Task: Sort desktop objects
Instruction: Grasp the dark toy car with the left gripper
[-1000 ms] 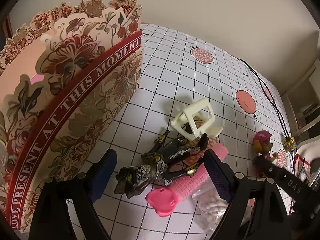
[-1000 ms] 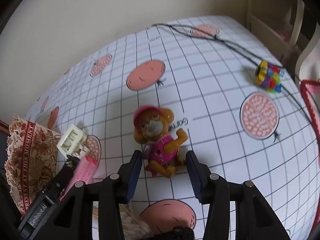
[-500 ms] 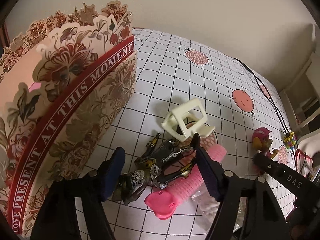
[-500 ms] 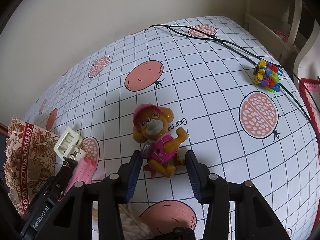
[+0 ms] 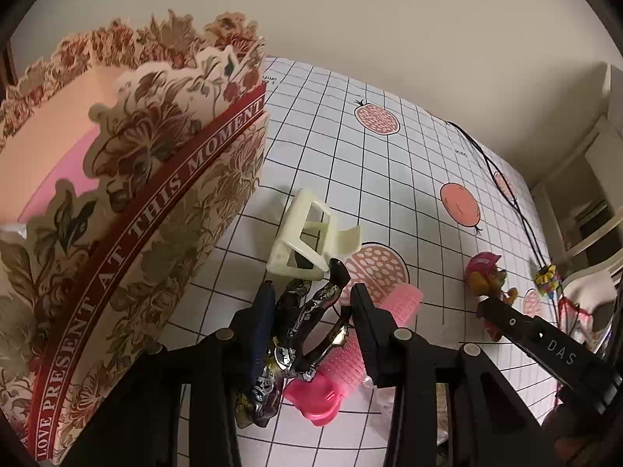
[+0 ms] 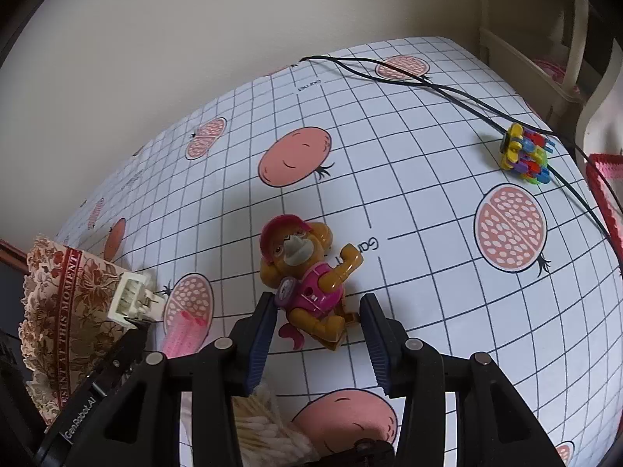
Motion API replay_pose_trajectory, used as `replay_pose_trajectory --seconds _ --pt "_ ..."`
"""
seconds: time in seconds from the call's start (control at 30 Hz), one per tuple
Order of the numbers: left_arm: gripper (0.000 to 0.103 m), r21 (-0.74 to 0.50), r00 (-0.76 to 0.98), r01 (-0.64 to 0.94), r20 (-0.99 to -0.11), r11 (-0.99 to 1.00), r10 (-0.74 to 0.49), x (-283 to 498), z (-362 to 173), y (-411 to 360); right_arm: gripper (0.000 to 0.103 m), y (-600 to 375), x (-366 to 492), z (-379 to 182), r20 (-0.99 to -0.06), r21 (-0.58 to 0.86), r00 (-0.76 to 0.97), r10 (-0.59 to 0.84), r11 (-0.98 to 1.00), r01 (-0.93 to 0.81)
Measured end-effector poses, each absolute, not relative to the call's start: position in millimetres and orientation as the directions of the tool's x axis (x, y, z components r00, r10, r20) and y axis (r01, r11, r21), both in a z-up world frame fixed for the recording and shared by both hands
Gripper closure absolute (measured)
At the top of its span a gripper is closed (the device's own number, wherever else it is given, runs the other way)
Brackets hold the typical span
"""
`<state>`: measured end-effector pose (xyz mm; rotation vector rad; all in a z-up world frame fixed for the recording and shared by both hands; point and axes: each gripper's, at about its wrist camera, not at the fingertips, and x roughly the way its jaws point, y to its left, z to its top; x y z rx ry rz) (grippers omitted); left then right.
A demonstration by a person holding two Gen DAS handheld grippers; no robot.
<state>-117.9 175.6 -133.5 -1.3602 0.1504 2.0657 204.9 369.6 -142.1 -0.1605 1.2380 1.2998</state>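
At the far left a floral paper box (image 5: 128, 233) with a red band is seen standing on the gridded surface (image 5: 389, 179). Just beside it a cream hair claw (image 5: 307, 237) lies on the surface. Below the claw, a black and silver figure (image 5: 300, 323) is bracketed by the left gripper (image 5: 309, 311), whose jaws are closing; the figure lies between them, but whether both pads press on it cannot be told. A pink hair roller (image 5: 397, 299) and a pink clip (image 5: 315, 401) are seen just right of the figure. Further right, a pink-clad toy dog (image 6: 307, 276) lies on its back, its lower body between the spread jaws of the right gripper (image 6: 317, 323); gaps show on both sides. At the far right a multicoloured block toy (image 6: 525, 153) rests beside a black cable (image 6: 428, 85).
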Motion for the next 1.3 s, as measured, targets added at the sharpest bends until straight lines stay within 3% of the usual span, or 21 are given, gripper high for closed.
replay_pose_trajectory --seconds 0.2,0.43,0.77,0.93,1.3 --pt "0.061 -0.223 -0.262 -0.592 -0.856 -0.775 0.446 -114.6 -135.7 179.3 0.056 371.4 202.6 -146.2 -0.753 0.524 -0.227 0.618 0.354 -0.775" --pt "0.057 -0.101 -0.308 -0.638 -0.875 -0.764 0.373 -105.4 -143.1 190.1 0.056 371.0 203.0 -146.2 -0.751 0.526 -0.226 0.621 0.356 -0.773" --pt "0.059 0.009 -0.359 -0.67 -0.879 -0.742 0.313 -99.1 -149.0 200.2 0.056 371.5 201.3 -147.5 -0.751 0.525 -0.22 0.623 0.36 -0.771" --pt "0.061 -0.019 -0.342 -0.658 -0.883 -0.753 0.321 -102.1 -146.1 196.3 0.056 371.6 202.1 -143.5 -0.742 0.531 -0.218 0.634 0.358 -0.768" --pt "0.068 -0.21 -0.235 -0.612 -0.872 -0.763 0.429 -110.5 -132.9 183.9 0.057 369.3 201.4 -124.1 -0.696 0.564 -0.226 0.682 0.325 -0.759"
